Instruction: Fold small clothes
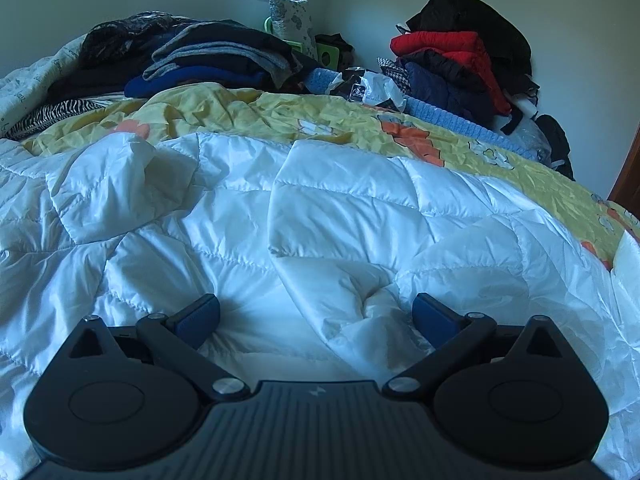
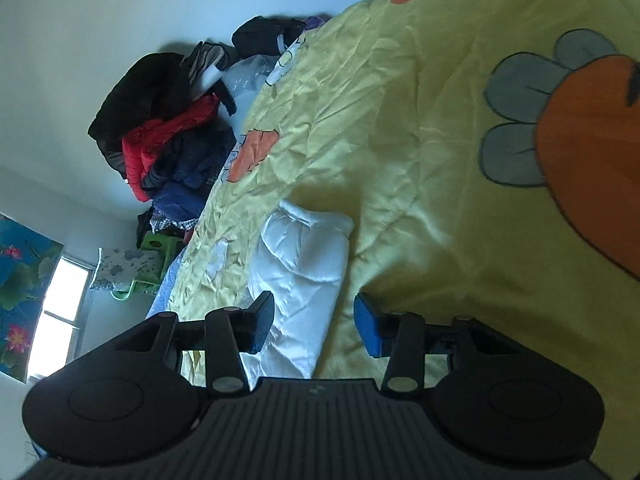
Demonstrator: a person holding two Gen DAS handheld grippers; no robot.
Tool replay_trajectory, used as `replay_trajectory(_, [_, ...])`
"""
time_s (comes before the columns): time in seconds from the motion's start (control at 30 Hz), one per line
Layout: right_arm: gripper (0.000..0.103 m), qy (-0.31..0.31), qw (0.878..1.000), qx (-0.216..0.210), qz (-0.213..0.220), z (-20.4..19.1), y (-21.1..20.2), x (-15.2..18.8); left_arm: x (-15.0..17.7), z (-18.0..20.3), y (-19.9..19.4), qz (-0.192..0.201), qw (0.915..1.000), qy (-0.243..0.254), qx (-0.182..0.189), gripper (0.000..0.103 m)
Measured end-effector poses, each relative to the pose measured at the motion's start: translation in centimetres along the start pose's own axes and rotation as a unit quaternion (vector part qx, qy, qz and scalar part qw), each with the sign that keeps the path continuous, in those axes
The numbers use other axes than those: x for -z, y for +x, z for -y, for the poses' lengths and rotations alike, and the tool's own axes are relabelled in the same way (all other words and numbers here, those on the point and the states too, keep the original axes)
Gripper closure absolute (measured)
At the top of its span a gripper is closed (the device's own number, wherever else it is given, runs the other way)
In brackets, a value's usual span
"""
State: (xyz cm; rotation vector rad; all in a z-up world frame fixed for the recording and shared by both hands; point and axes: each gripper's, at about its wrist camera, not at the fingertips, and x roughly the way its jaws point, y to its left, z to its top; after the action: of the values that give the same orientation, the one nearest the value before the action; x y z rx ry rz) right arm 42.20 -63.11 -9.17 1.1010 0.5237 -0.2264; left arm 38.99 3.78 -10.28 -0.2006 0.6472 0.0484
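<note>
yellow sheet under you. your left gripper gapes wide over the white jacket, holding nothing. your right gripper is half open and empty; snatching one layer could undo the fold.

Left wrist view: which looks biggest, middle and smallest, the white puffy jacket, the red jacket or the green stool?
1. White puffy jacket, though it lies closest to the camera, which exaggerates it.
2. Red jacket.
3. Green stool, partly hidden.

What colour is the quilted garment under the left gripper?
White, clearest in the left wrist view: the quilted garment.
</note>
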Motion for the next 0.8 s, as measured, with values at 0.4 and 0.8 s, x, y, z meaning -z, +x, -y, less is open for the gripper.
replay_trajectory(0.4, [0.092,-0.006,1.0,-0.006,0.016,1.3,1.6,-0.9,0.0,0.0,0.0,0.001,1.0,-0.002,0.001,0.0])
replay_trajectory(0.8, [0.092,-0.116,0.99,-0.073,0.04,-5.3,-2.4,1.7,0.0,-0.6,-0.1,0.005,0.9998,-0.017,0.011,0.0])
